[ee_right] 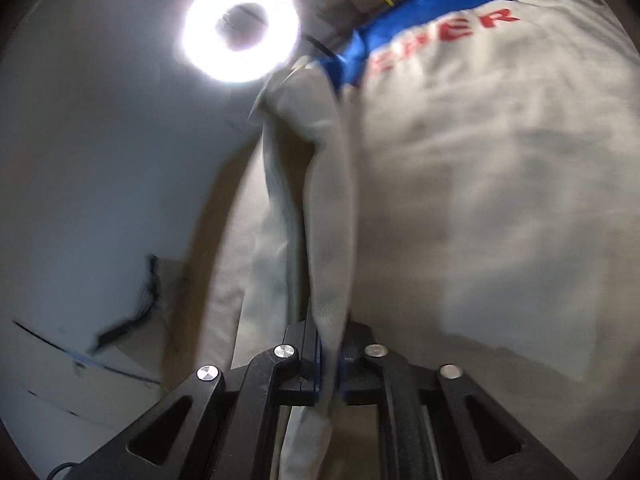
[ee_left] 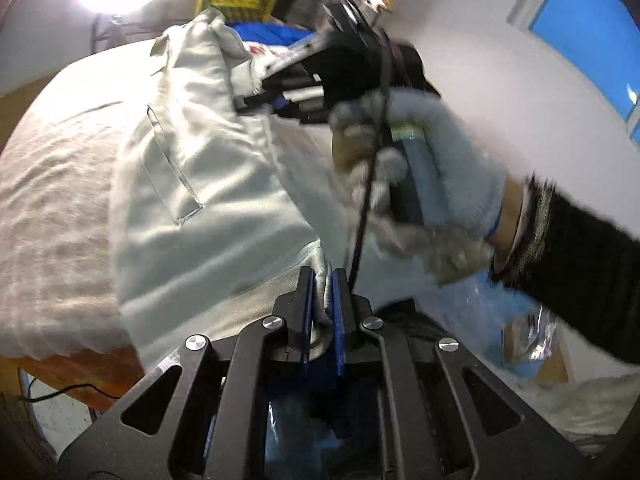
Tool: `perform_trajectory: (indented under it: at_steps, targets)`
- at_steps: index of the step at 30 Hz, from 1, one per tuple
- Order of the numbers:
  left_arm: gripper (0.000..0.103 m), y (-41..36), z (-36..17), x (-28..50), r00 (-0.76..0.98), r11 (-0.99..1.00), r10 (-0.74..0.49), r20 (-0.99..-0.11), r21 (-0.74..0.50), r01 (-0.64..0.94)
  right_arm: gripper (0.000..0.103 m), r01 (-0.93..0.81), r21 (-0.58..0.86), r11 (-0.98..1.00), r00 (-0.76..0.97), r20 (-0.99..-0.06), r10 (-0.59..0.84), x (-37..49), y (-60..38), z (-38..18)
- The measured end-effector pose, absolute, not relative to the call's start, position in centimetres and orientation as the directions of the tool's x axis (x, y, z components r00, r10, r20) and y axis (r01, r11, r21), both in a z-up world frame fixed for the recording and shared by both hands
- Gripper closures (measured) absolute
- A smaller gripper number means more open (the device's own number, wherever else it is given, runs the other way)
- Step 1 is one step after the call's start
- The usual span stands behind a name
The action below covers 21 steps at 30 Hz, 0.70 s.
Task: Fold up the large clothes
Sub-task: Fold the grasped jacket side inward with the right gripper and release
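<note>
Grey jacket [ee_left: 208, 184] pinched in left gripper [ee_left: 322, 300], right gripper [ee_right: 330, 360], ring light [ee_right: 240, 30] behind.

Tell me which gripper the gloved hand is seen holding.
The right gripper, seen in the left wrist view, held by the gloved hand; the left gripper shows no hand.

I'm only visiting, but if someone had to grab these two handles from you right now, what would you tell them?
Left gripper: shut on the hem edge of the grey work jacket.
Right gripper: shut on a fold of the same jacket, up near its blue panel and red lettering.
The gloved right hand shows in the left view, holding its gripper.
The jacket is lifted, partly draped over the towel-covered table.
Done: both grips taken.
Left: no finished fold visible; lay it flat, then fold.
</note>
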<state>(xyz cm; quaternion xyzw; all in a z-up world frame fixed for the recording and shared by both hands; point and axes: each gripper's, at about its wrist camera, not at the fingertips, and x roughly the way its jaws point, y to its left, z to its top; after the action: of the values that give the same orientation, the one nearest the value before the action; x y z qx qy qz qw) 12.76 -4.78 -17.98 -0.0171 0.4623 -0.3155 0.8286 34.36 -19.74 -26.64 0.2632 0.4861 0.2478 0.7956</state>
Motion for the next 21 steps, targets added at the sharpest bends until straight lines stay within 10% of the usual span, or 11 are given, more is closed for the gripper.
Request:
perform_trajectory:
  at_steps: [8, 21]
  targets:
    - [0.096, -3.9, -18.0, 12.8, 0.338, 0.78, -0.575, -0.745, -0.375, 0.502, 0.034, -0.183, 0.563, 0.806, 0.517, -0.642, 0.566, 36.5, -23.4, -21.6]
    - [0.096, -0.4, -15.3, 12.3, 0.32, 0.722, -0.672, -0.667, -0.498, 0.48, 0.064, -0.37, 0.379, 0.848, 0.536, -0.658, 0.528, 44.1, -15.8, -21.0]
